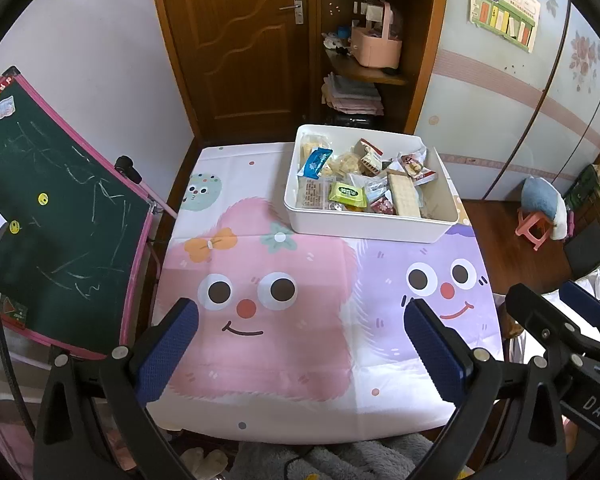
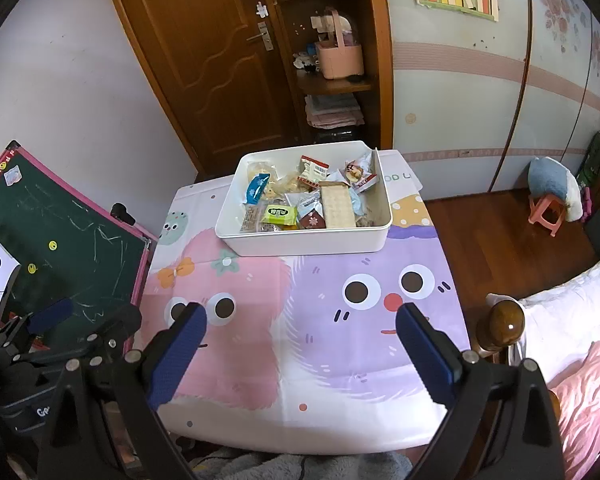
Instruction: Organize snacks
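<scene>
A white rectangular bin (image 1: 364, 227) (image 2: 300, 246) stands at the far side of the small table. It holds several wrapped snacks: a blue packet (image 1: 315, 161) (image 2: 256, 187), a green packet (image 1: 347, 193) (image 2: 281, 213), a long wafer pack (image 1: 405, 194) (image 2: 338, 205) and others. My left gripper (image 1: 300, 320) is open and empty above the near table edge, well short of the bin. My right gripper (image 2: 300, 328) is open and empty too, beside it; it shows at the right edge of the left wrist view (image 1: 556, 312).
The table (image 1: 260, 408) (image 2: 340, 400) wears a cloth with pink and purple cartoon faces. A green chalkboard (image 1: 48, 216) (image 2: 68, 240) leans at the left. A wooden door and shelf stand behind. A bedpost (image 2: 506, 320) and bedding lie right, with a pink stool (image 2: 544, 208) beyond.
</scene>
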Available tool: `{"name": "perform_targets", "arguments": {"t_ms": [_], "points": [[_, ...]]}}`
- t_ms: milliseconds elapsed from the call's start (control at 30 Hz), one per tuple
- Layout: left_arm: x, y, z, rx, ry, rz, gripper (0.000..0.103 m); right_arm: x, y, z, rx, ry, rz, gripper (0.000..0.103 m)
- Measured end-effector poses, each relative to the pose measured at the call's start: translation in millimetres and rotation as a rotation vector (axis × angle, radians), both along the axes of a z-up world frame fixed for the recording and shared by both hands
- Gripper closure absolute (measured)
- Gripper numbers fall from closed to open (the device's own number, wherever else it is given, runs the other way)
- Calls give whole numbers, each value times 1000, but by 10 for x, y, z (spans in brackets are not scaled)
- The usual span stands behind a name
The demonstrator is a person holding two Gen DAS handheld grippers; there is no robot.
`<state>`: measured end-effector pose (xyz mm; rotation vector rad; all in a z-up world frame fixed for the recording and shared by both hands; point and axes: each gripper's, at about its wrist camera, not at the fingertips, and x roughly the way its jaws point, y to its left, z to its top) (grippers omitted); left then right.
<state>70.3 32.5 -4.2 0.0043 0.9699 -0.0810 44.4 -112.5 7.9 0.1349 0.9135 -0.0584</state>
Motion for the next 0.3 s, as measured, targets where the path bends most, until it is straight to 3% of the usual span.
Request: {"name": "perform_targets", "arguments": {"t_ms": [300], "points": [[6, 9, -3, 0, 2, 1, 1, 2, 9, 3, 3, 0, -1, 7]]}}
